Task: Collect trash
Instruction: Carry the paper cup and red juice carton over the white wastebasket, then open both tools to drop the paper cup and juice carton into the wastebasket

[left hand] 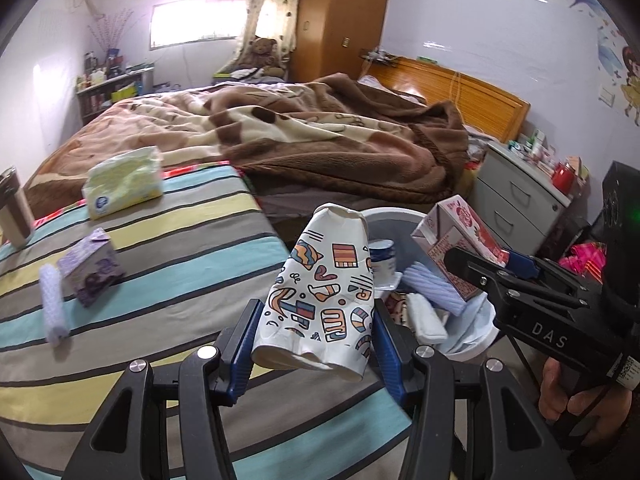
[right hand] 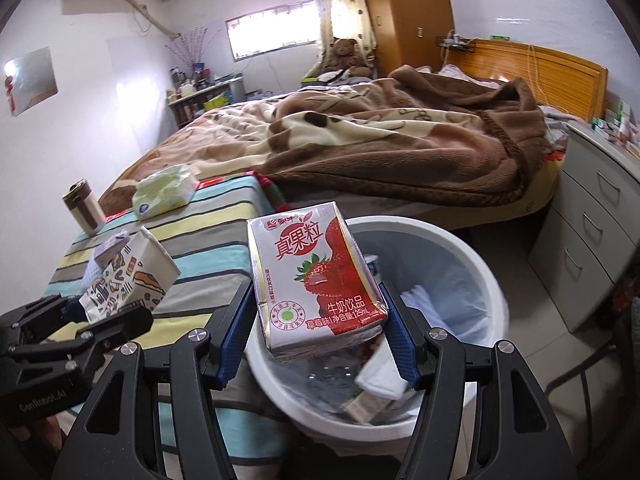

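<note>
— What has the left gripper [left hand: 314, 354] got?
— A crumpled paper cup [left hand: 320, 300], pinched between its pads over the right edge of the striped table [left hand: 160, 280], beside the bin [right hand: 472, 256].
— And the right gripper [right hand: 316, 346]?
— Clamped on a strawberry milk carton [right hand: 316, 280], above the bin's near rim.
— Anything left on the table?
— A purple carton [left hand: 90, 266] near its left edge.
</note>
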Demonstrator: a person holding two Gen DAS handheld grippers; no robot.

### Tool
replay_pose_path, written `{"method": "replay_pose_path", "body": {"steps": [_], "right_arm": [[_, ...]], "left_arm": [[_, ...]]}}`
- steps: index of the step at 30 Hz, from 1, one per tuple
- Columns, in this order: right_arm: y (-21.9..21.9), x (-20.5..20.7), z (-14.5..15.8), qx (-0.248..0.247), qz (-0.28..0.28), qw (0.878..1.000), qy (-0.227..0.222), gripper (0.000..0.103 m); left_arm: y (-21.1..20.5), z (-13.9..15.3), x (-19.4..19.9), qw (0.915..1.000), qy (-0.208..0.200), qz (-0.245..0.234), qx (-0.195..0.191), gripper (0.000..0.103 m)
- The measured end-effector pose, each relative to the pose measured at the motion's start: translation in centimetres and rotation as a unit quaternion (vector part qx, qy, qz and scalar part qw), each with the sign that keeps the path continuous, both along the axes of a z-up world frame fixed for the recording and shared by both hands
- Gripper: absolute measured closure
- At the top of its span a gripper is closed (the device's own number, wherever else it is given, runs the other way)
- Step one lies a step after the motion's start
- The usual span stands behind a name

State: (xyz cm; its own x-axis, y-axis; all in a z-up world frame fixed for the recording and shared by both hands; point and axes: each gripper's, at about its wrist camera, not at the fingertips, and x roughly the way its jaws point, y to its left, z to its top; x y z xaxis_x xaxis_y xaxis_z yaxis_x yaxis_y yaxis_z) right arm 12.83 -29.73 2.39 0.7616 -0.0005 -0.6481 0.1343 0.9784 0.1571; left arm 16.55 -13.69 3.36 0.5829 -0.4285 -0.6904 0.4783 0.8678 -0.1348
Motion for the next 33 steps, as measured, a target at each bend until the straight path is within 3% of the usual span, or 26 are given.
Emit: {"method": "replay_pose_path", "body": {"steps": [17, 33], "right_arm": [[-4.8, 0.2, -1.9, -0.007, -0.06, 0.997, 0.045, 0.04], [-6.9, 0.1, -2.5, -0.006, -0.08, 0.995, 0.054, 0.039]], "left_arm": [[-7.9, -2.1, 0.5, 0.9984, 0.024, -0.051, 0.004, 0.05], [-11.4, -3.2, 0.1, 0.996, 0.036, -0.081, 0.015, 0.049]]}}
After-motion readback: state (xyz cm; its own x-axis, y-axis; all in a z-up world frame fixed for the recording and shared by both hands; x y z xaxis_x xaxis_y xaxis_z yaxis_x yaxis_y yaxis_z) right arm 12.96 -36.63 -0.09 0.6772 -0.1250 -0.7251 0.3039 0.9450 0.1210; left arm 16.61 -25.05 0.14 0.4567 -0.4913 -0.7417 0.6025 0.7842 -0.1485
